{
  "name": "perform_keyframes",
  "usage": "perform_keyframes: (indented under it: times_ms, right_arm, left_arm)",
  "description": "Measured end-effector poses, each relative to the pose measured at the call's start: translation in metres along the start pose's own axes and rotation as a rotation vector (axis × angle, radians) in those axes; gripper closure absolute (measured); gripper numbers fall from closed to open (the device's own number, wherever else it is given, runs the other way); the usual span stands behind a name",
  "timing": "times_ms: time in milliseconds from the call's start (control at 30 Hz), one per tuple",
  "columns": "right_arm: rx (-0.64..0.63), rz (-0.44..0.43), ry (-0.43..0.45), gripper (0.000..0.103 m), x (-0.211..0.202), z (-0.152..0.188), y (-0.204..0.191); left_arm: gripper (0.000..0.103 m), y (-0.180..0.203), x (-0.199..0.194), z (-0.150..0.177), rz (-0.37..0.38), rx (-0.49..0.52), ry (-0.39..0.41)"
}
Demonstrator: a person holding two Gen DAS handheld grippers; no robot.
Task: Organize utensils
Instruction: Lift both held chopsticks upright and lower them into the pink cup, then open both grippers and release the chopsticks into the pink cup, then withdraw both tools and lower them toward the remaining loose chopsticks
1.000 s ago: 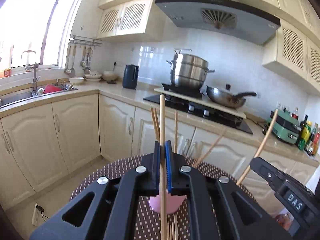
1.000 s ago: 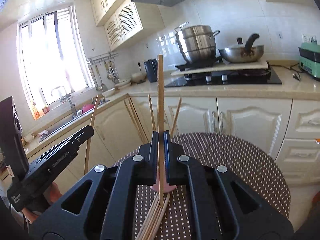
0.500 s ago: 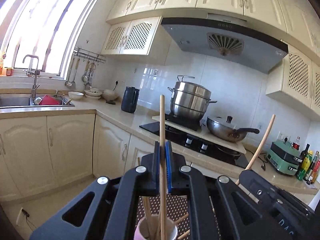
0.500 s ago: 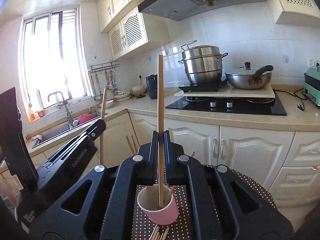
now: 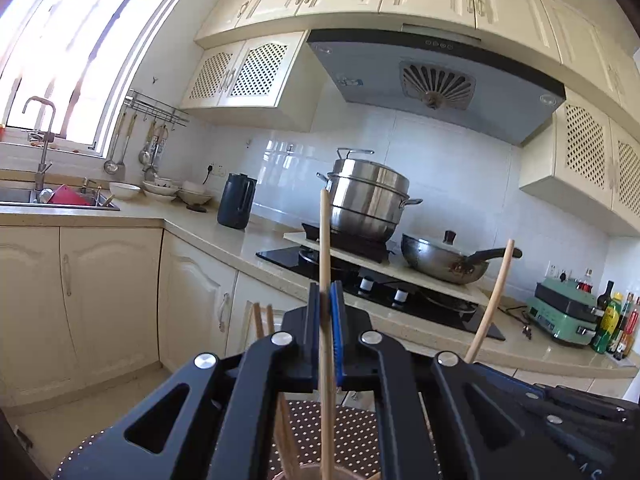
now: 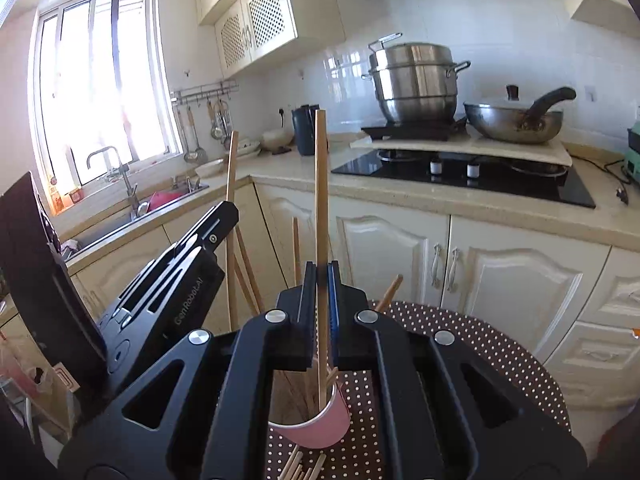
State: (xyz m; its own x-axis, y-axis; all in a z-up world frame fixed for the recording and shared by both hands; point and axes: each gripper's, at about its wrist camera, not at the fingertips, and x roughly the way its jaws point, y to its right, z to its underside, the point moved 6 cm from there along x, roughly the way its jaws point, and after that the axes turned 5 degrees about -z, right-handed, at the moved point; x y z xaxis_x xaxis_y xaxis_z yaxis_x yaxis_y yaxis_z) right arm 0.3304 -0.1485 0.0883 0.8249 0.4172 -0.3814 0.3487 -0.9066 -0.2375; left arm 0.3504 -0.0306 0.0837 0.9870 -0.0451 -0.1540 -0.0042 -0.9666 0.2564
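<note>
Bright daylight pours through the window (image 5: 60,60), washing out the sink (image 5: 60,200) beneath it. Cream cabinets (image 5: 112,288) run from the sink along the beige counter (image 5: 208,232) to a black hob (image 6: 460,172), which carries a steel steamer pot (image 5: 368,200) and wok (image 5: 444,264) under a grey hood (image 5: 436,84). White tiles (image 5: 460,168) back the hob.
</note>
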Motion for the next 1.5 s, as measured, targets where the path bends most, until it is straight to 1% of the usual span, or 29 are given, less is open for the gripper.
perform_keyframes:
  times_ms: [167, 233, 300, 400, 500, 667, 767, 833, 900, 967, 1000, 1033, 1100, 1233, 1300, 1333, 1367, 1433, 1500]
  right_arm:
    - [0.028, -0.029, -0.07, 0.097, 0.012, 0.022, 0.005]
    - [0.035, -0.026, -0.098, 0.097, 0.018, 0.031, 0.007]
    - [0.045, -0.026, -0.107, 0.097, 0.02, 0.037, 0.009]
    - [0.049, -0.034, -0.109, 0.097, 0.022, 0.039, 0.01]
    - [0.05, -0.032, -0.121, 0.097, 0.026, 0.042, 0.011]
    - [0.07, -0.055, -0.17, 0.096, 0.035, 0.055, 0.015]
    - [0.044, -0.059, -0.17, 0.096, 0.032, 0.057, 0.013]
    - [0.055, -0.076, -0.183, 0.096, 0.029, 0.061, 0.014]
    - [0.072, -0.087, -0.212, 0.091, 0.029, 0.066, 0.017]
    - [0.071, -0.069, -0.225, 0.071, 0.027, 0.073, 0.021]
    - [0.064, -0.056, -0.219, 0.042, 0.025, 0.075, 0.022]
    - [0.058, -0.036, -0.198, 0.036, 0.021, 0.075, 0.024]
    - [0.051, -0.025, -0.17, 0.036, 0.014, 0.077, 0.026]
    - [0.078, -0.034, -0.166, 0.035, 0.004, 0.081, 0.028]
    - [0.072, -0.024, -0.158, 0.032, 0.0, 0.082, 0.026]
    - [0.068, -0.022, -0.154, 0.03, -0.003, 0.082, 0.024]
    - [0.065, -0.024, -0.15, 0.028, -0.005, 0.082, 0.024]
    - [0.055, -0.034, -0.139, 0.025, -0.011, 0.083, 0.019]
    - [0.051, -0.024, -0.132, 0.021, -0.017, 0.085, 0.017]
  left_arm:
    - [0.097, 0.0, 0.002, 0.013, -0.004, 0.038, 0.002]
    - [0.097, 0.001, 0.004, 0.015, -0.009, 0.05, 0.025]
    - [0.097, 0.003, 0.006, 0.013, -0.019, 0.061, 0.052]
    - [0.097, 0.007, 0.008, 0.007, -0.009, 0.065, 0.087]
    - [0.097, 0.011, 0.009, 0.01, 0.003, 0.104, 0.119]
    - [0.097, 0.007, 0.014, 0.025, -0.002, 0.141, 0.082]
    - [0.097, 0.004, 0.012, 0.033, -0.017, 0.179, 0.067]
    - [0.097, 0.002, 0.009, 0.041, -0.015, 0.201, 0.05]
    - [0.097, -0.002, 0.004, 0.046, -0.016, 0.212, 0.041]
    - [0.097, -0.005, -0.004, 0.051, -0.016, 0.229, 0.042]
    - [0.097, -0.005, -0.007, 0.053, -0.017, 0.237, 0.04]
    - [0.096, -0.006, -0.01, 0.055, -0.011, 0.248, 0.034]
    - [0.096, -0.009, -0.016, 0.059, -0.012, 0.258, 0.021]
    - [0.096, -0.015, -0.031, 0.064, -0.015, 0.258, 0.009]
    - [0.089, -0.019, -0.039, 0.063, -0.012, 0.248, 0.004]
    - [0.079, -0.021, -0.043, 0.063, -0.011, 0.243, 0.005]
    - [0.075, -0.022, -0.048, 0.062, -0.01, 0.241, 0.009]
    - [0.074, -0.023, -0.057, 0.06, -0.01, 0.246, 0.02]
    - [0.074, -0.025, -0.065, 0.06, 0.0, 0.245, 0.016]
